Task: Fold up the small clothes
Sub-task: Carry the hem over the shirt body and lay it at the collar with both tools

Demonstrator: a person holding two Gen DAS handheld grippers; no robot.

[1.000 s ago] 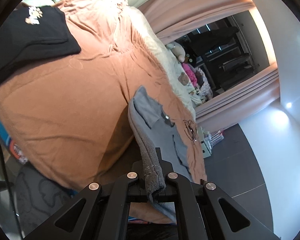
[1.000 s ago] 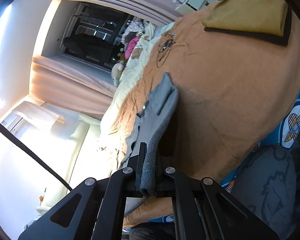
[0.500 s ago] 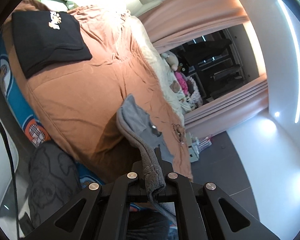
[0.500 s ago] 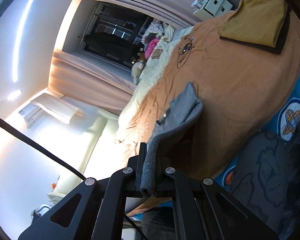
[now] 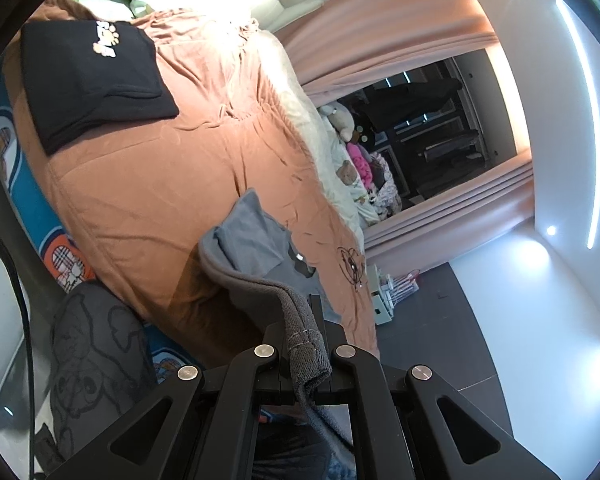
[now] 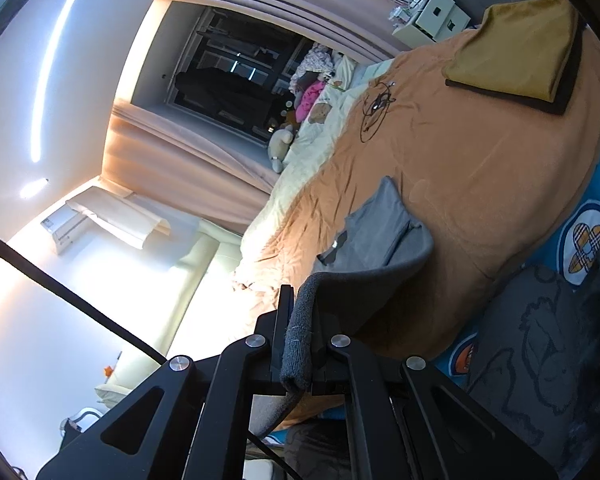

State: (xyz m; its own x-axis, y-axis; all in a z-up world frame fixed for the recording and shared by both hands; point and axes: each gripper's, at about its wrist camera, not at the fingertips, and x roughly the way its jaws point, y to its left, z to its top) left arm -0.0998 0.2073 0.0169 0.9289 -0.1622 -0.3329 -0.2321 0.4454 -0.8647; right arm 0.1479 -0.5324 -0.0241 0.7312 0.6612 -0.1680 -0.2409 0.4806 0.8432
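The left gripper (image 5: 305,340) is clamped shut on the ribbed hem of a small grey garment (image 5: 256,248), the knit edge pinched between its black fingers and a loose tail of cloth hanging below them. The right gripper (image 6: 298,344) is likewise closed tight on another stretch of the same ribbed edge of the grey garment (image 6: 374,236). From both grips the cloth rises away from the tongs and drapes forward, its far part lying partly folded on an orange-brown bedspread (image 5: 148,184), near the bed's close edge. A small dark patch with a pale tag (image 5: 299,257) shows on the garment's upper face. On the bedspread beyond the garment is a dark line drawing (image 5: 350,264). In the left wrist view a folded black garment (image 5: 92,80) with a pale paw print lies well apart, toward the far left of the bed. In the right wrist view a folded mustard-yellow garment (image 6: 516,40) with a dark border lies well apart at the opposite corner. A blue sheet with checked cartoon patches (image 6: 584,240) shows under the bedspread's edge, and a grey cushion with an outlined cartoon figure (image 5: 96,364) sits just below it. Plush toys (image 5: 348,152) are heaped along the far side, in front of pink curtains (image 5: 380,32) framing a dark window (image 5: 432,128).
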